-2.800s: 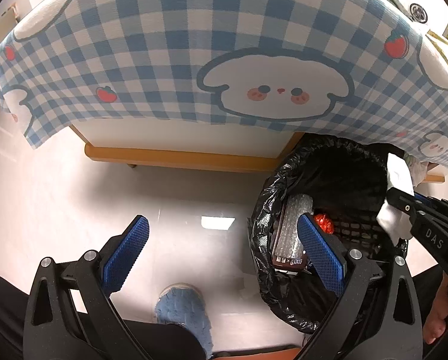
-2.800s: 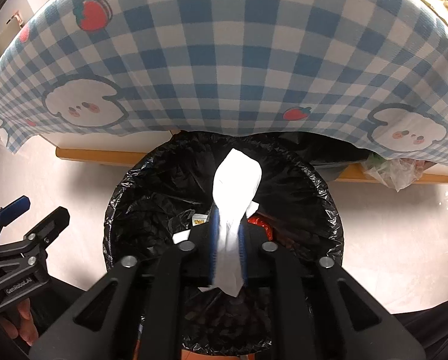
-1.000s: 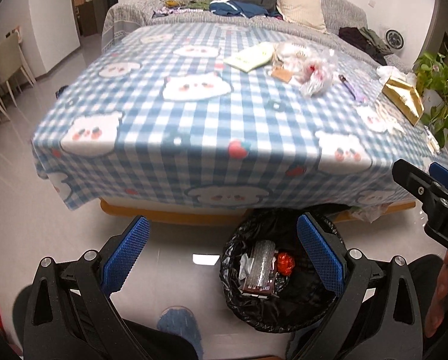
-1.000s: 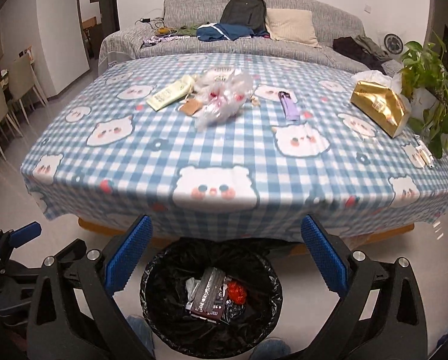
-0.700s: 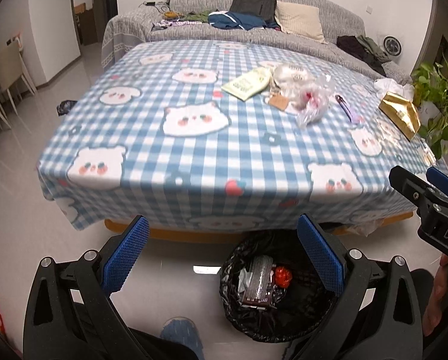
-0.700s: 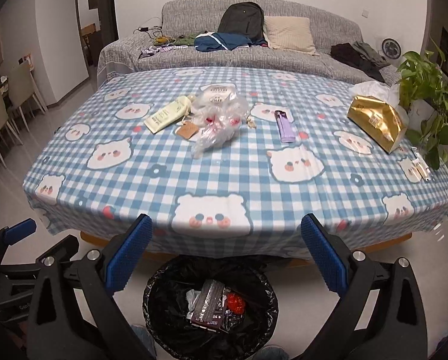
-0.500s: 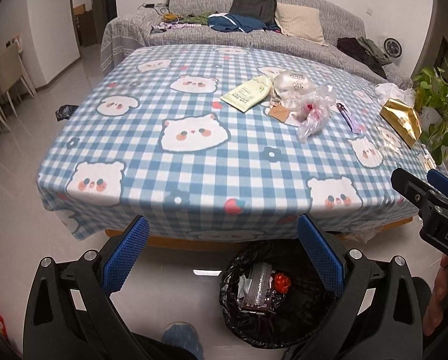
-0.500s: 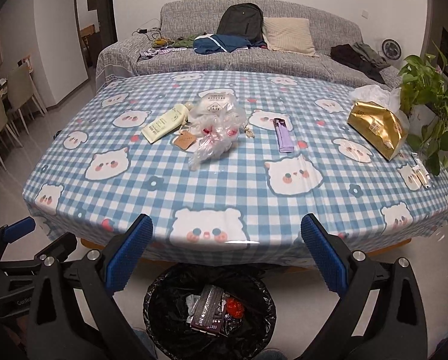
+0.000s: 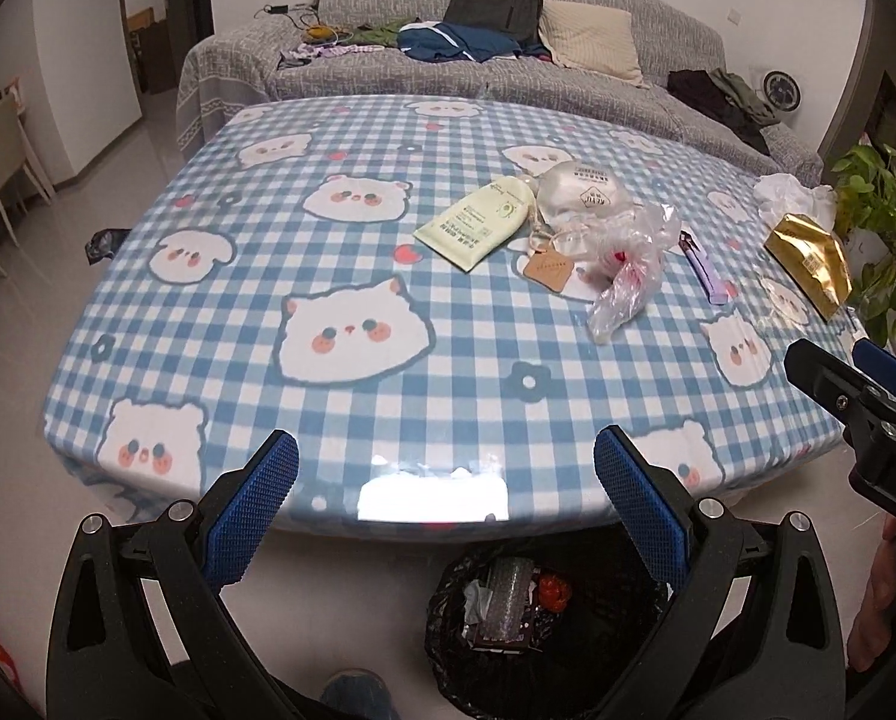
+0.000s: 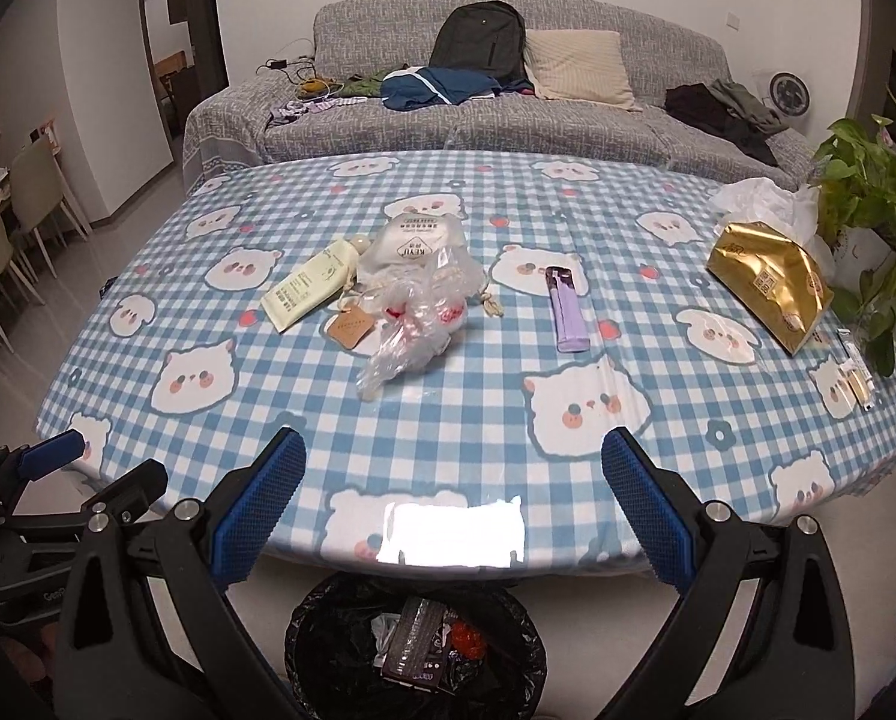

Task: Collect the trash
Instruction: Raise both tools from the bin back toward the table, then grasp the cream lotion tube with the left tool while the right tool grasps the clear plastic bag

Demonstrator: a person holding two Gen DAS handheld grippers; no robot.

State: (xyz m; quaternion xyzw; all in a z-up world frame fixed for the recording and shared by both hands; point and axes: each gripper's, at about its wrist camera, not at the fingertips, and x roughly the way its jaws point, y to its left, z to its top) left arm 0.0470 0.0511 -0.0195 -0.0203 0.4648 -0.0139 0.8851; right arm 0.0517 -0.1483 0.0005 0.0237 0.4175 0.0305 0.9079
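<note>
1. Left gripper (image 9: 444, 495): jaws spread wide, nothing between the blue pads, held over the near edge of the table (image 9: 255, 360).
2. Right gripper (image 10: 454, 501): jaws likewise wide apart and empty, over the same near edge; also seen at the right margin of the left wrist view, with part of a hand (image 9: 880, 606) below it.
3. Bin (image 10: 309, 648): black-lined, on the floor below the near edge of the table, holding a dark wrapper, a white scrap and a red item.
4. Clear plastic bag (image 10: 414, 312): crumpled, with red print, near the centre of the table.
5. Pale green pouch (image 10: 309, 288): flat, just left of the plastic bag.
6. Round clear package (image 10: 417, 240): behind the plastic bag, touching it.
7. Brown tag (image 10: 348, 324): at the left edge of the plastic bag.
8. Purple lighter (image 10: 565, 309): right of the plastic bag, apart from it.
9. Gold tissue pack (image 10: 769, 285): toward the right side of the table, white tissue (image 10: 760, 195) behind it.
10. Potted plant (image 10: 874, 192): beyond the right edge of the table.
11. Sofa (image 10: 568, 120): behind the table, carrying a backpack, a cushion and clothes.
</note>
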